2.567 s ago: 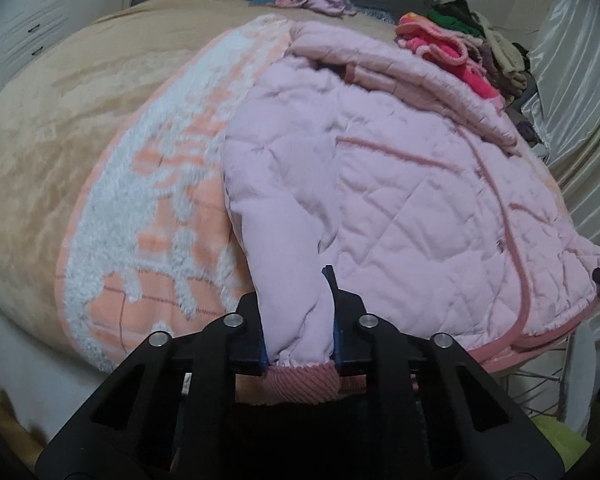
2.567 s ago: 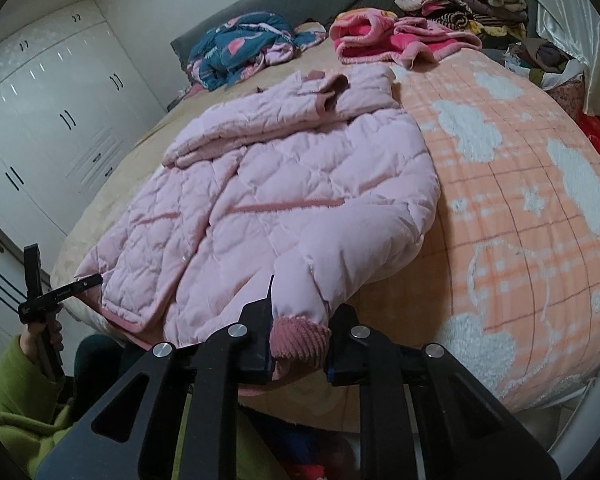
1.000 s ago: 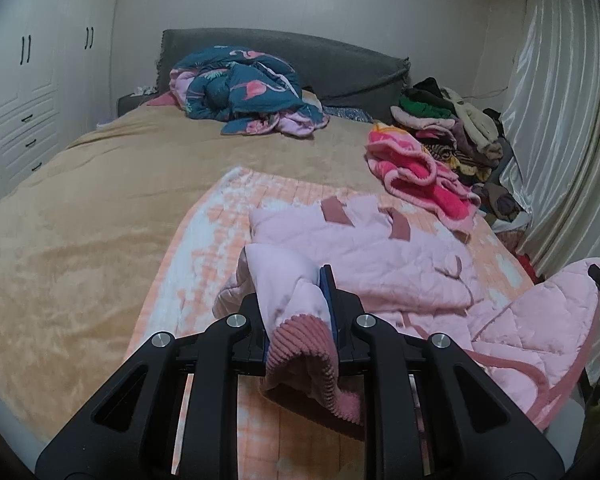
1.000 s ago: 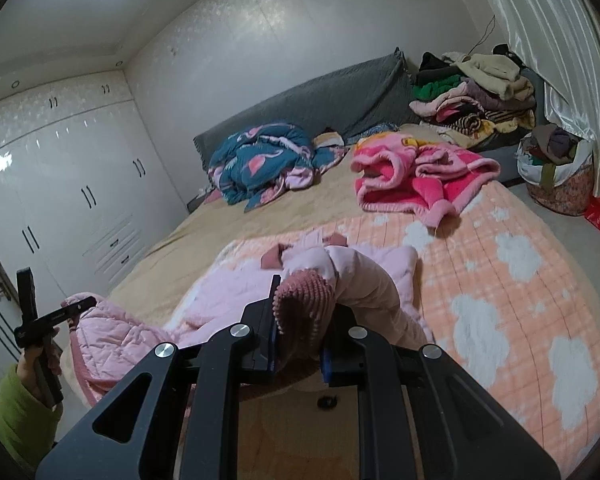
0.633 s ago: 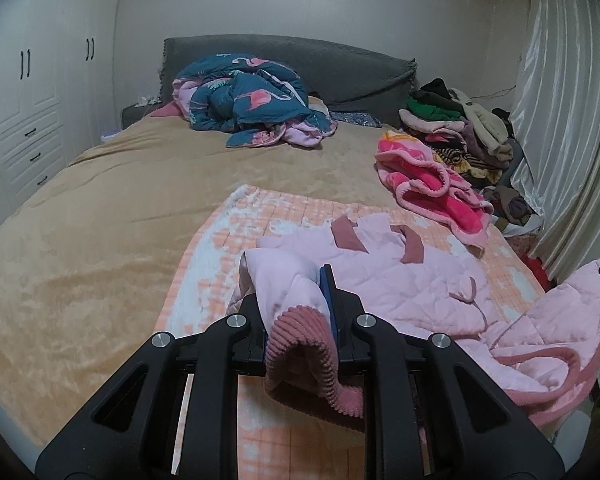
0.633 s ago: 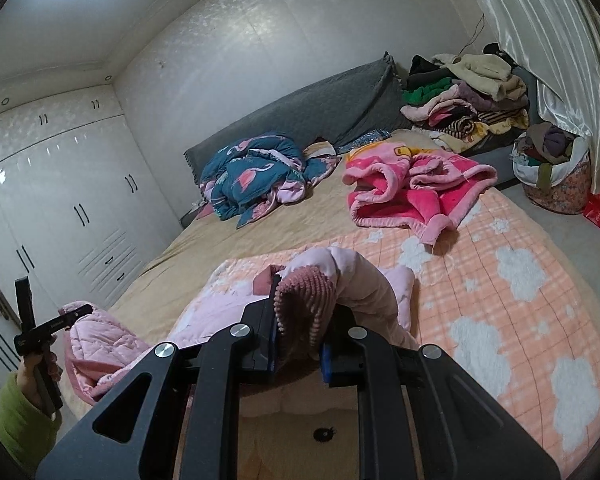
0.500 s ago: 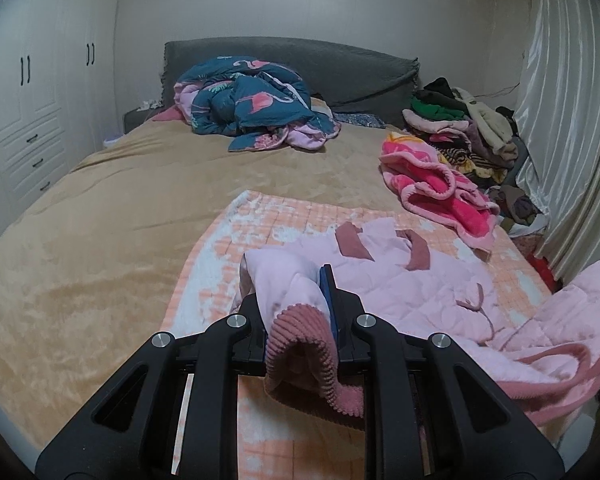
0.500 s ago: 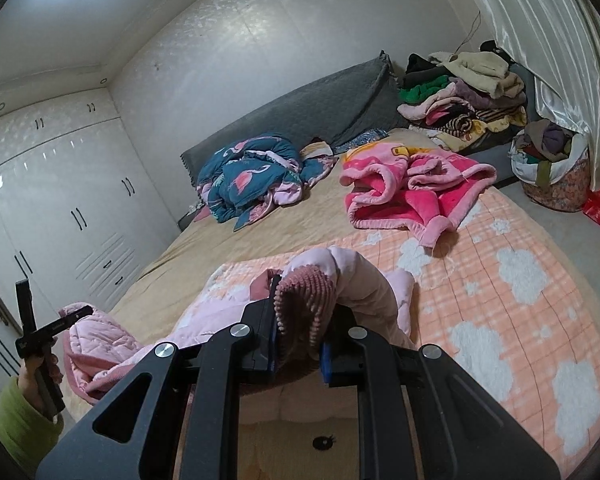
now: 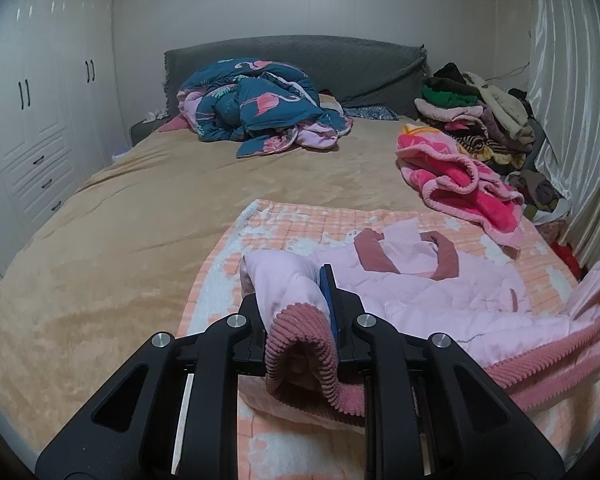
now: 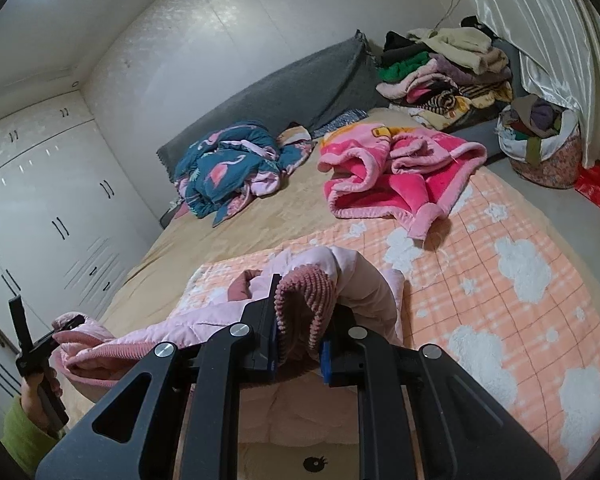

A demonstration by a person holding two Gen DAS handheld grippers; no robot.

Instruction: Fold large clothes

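A pale pink quilted jacket (image 9: pixel 428 292) with dusty-pink ribbed trim lies on an orange checked blanket (image 9: pixel 300 220) at the near end of the bed. My left gripper (image 9: pixel 298 320) is shut on one ribbed sleeve cuff (image 9: pixel 300 328) and holds it above the blanket. My right gripper (image 10: pixel 300 332) is shut on the other ribbed cuff (image 10: pixel 304 300), raised likewise. The jacket's hem (image 9: pixel 560 344) hangs lifted at the right in the left wrist view. In the right wrist view the left gripper (image 10: pixel 40 344) and the jacket's edge (image 10: pixel 112 344) show at far left.
A teal flamingo quilt (image 9: pixel 260 108) lies bunched by the grey headboard (image 9: pixel 300 60). A bright pink fleece blanket (image 10: pixel 396 168) lies on the bed's right side. A pile of clothes (image 10: pixel 440 68), a full laundry bag (image 10: pixel 540 136), curtains and white wardrobes (image 9: pixel 40 120) surround the bed.
Both grippers have lifted the sleeve cuffs off the bed edge and carried them forward over the jacket. The jacket's lower half now hangs raised between them.
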